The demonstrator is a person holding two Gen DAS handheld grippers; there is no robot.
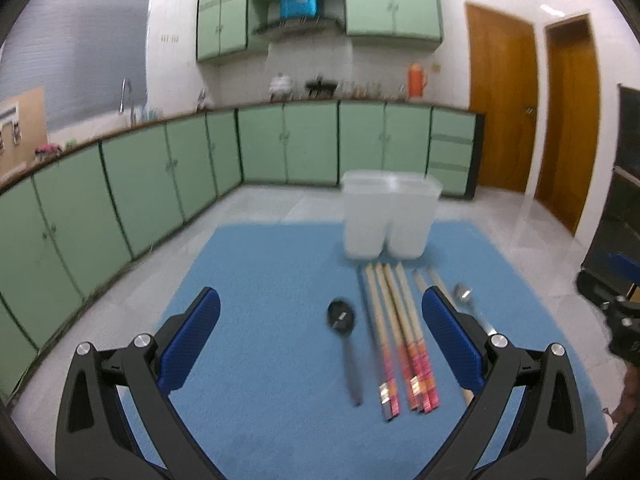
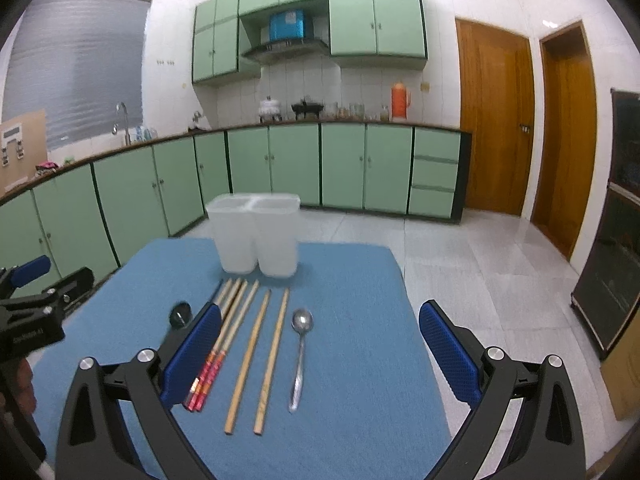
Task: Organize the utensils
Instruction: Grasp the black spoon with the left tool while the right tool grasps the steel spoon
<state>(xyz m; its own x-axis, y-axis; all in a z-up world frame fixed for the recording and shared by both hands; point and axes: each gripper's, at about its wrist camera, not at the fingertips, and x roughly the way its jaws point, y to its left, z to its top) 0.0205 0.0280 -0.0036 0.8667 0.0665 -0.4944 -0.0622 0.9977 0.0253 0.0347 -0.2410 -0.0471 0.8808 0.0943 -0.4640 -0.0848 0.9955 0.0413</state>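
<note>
Blue mat (image 2: 352, 320), green cabinets (image 2: 296, 168), tiled floor (image 2: 480, 264), both tools spread, empty

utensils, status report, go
Left gripper open, right gripper open, both empty. Chopsticks and spoons flat on mat, holder empty. Nothing blocking.

Blue mat (image 2: 360, 344) under utensils, holder (image 2: 256, 236)

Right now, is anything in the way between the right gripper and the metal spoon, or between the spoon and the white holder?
Nothing visible blocks either. The right gripper is open above the metal spoon, which lies alone on the blue cloth. Only bare cloth separates it from the white holder; the chopsticks lie off to its side.
</note>
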